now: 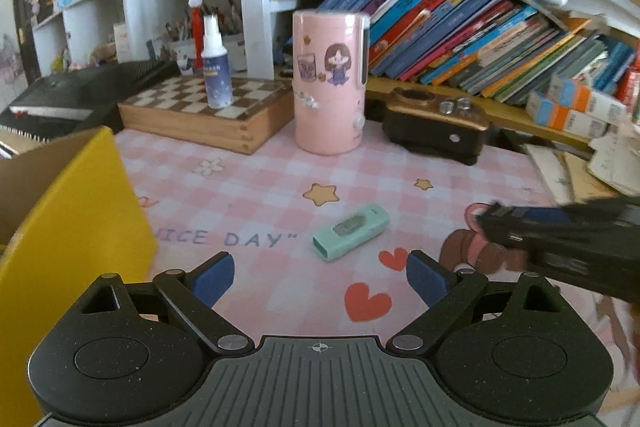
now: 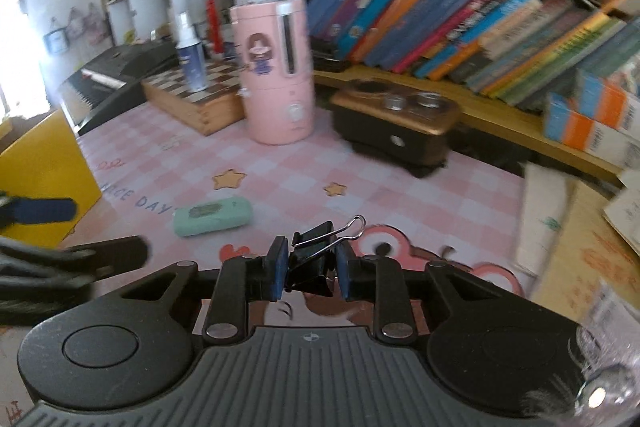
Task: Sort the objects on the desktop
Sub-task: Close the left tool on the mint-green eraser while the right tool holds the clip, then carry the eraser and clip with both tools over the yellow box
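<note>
1. Left wrist view: the left gripper (image 1: 320, 277) hangs over the near edge of the desk (image 1: 256, 187), its jaws wide with nothing between them.
2. Just ahead of it, a mint stapler (image 1: 351, 231) lies flat on the pink checked mat, about mid-desk and apart from everything else.
3. A yellow box (image 1: 76, 211) stands at the left edge, probably where the sorted things go.
4. The right gripper (image 1: 560, 239) comes in blurred from the right edge; its jaws cannot be read from here.
5. A pink canister (image 1: 329, 83) and a chessboard (image 1: 208, 111) stand toward the back edge, with books (image 1: 460, 35) shelved behind.
6. Right wrist view: the right gripper (image 2: 311, 269) has its jaws drawn narrow on a black clip (image 2: 314, 259), pads pressing its two flanks, the wire loops sticking up past the fingertips.
7. The clip looks lifted clear of the mat, though blur makes that unsure.
8. I judge the clip light, stiff and rather slick; held by its flat sides it should stay put, whereas the wire handles would swivel.
9. The stapler (image 2: 213, 214) lies left of the clip, nearer the box (image 2: 44, 163). It looks light, hard and smooth, so its long sides are the place to pinch it.
</note>
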`<state>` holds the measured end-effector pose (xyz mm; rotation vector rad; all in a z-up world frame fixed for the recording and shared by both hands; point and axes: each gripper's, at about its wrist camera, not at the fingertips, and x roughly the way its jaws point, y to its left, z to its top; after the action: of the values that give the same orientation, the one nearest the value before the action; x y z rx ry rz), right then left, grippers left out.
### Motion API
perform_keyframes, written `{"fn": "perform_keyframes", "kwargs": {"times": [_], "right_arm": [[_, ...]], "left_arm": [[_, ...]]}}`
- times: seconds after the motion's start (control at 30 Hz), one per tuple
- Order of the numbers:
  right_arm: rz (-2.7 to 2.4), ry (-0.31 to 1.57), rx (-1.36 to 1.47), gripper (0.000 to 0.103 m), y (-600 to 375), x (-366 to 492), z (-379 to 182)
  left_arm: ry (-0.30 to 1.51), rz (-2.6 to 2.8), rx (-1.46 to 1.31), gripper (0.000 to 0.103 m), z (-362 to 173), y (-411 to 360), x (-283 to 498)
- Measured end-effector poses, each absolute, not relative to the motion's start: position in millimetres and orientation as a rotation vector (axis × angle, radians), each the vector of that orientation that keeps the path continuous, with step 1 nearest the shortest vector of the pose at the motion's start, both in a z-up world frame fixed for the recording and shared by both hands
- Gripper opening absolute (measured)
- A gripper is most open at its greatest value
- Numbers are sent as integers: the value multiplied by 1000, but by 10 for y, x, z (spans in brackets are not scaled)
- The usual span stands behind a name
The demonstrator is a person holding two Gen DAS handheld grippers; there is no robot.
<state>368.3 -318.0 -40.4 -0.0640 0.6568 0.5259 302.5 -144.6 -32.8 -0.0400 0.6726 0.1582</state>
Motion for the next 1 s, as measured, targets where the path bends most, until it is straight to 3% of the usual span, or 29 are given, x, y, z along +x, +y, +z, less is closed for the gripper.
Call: {"fn": "perform_keyframes", "kwargs": {"times": [0.47, 0.57, 0.67, 1.0], "right_arm": [[477, 672, 41, 23, -3487, 3490, -300], [479, 675, 44, 23, -3501, 3474, -300], [482, 680, 43, 23, -3508, 3468, -308], [499, 680, 29, 23, -3451, 3412, -283]], "left_arm": [[715, 285, -19, 93, -700, -1699, 3786], [731, 303, -30, 87, -747, -1714, 3854], [713, 296, -50, 70, -747, -1712, 3851], [690, 255, -26, 68, -592, -1687, 3579]]}}
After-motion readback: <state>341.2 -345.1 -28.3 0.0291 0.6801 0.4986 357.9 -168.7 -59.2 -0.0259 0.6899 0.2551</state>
